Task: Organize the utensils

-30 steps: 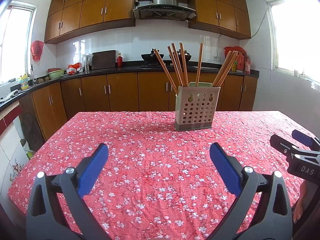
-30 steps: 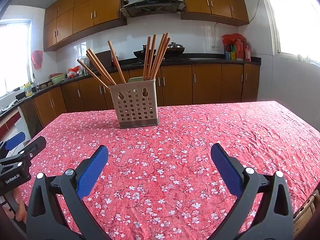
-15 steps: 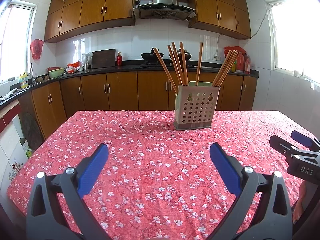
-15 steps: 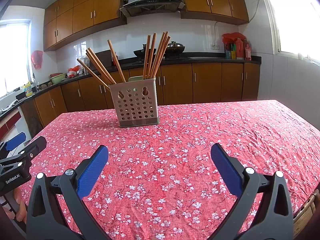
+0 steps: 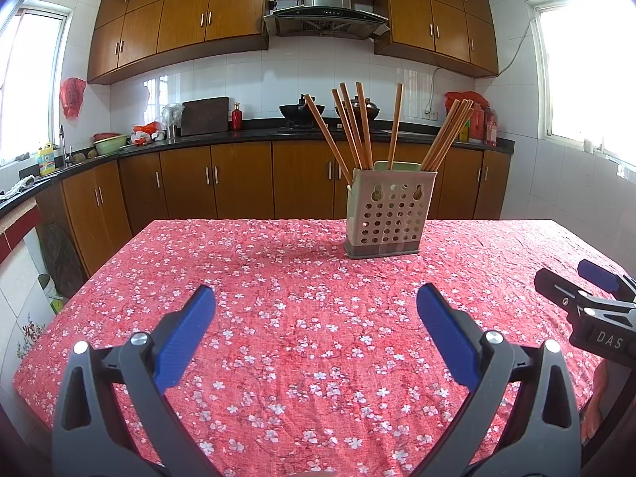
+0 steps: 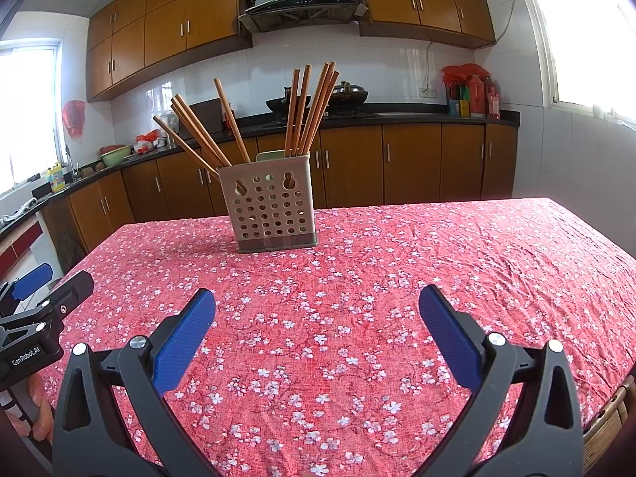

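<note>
The left gripper point(image 5: 316, 298) has its two blue-padded fingers spread wide with nothing between them, well short of the one perforated holder point(image 5: 388, 213) standing ahead and slightly right on the red floral tablecloth point(image 5: 278, 278). About ten wooden chopsticks point(image 5: 359, 127) lean in it. The right gripper point(image 6: 318, 302) is likewise spread and empty, the holder ahead and slightly left.

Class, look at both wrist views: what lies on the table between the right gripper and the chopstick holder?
Nothing but bare floral tablecloth. In the right wrist view, the stretch from the right gripper to the chopstick holder holds no object.
</note>
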`<state>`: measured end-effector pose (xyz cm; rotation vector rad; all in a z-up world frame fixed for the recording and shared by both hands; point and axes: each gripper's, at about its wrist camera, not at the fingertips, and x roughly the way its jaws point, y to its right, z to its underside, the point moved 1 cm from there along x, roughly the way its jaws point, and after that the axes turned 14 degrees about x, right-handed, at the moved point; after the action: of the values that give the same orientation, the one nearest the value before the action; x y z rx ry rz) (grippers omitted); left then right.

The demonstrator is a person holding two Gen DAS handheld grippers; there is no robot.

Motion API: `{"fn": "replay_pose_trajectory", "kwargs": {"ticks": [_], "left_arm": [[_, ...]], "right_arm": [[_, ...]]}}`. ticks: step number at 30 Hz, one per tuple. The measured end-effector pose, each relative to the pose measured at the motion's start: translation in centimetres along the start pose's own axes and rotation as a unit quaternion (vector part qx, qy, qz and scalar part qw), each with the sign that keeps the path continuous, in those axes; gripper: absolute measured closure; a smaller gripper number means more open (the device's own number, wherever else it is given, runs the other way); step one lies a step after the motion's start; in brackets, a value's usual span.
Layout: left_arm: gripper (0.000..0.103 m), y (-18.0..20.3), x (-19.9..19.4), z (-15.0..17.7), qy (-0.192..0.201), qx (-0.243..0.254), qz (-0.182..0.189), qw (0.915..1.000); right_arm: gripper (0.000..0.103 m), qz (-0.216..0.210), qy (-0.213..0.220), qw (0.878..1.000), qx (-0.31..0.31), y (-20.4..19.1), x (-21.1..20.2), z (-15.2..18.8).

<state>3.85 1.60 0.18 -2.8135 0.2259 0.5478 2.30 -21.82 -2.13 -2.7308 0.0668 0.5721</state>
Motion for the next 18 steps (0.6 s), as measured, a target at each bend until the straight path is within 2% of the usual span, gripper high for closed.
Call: {"fn": "replay_pose_trajectory", "kwargs": {"ticks": [18], "left_arm": [[0.004, 0.18, 0.30, 0.26, -0.003, -0.001, 0.003, 1.0000]], "right_arm": [[0.002, 0.000, -0.001, 1.000, 0.000, 0.00, 0.10, -0.07]]}}
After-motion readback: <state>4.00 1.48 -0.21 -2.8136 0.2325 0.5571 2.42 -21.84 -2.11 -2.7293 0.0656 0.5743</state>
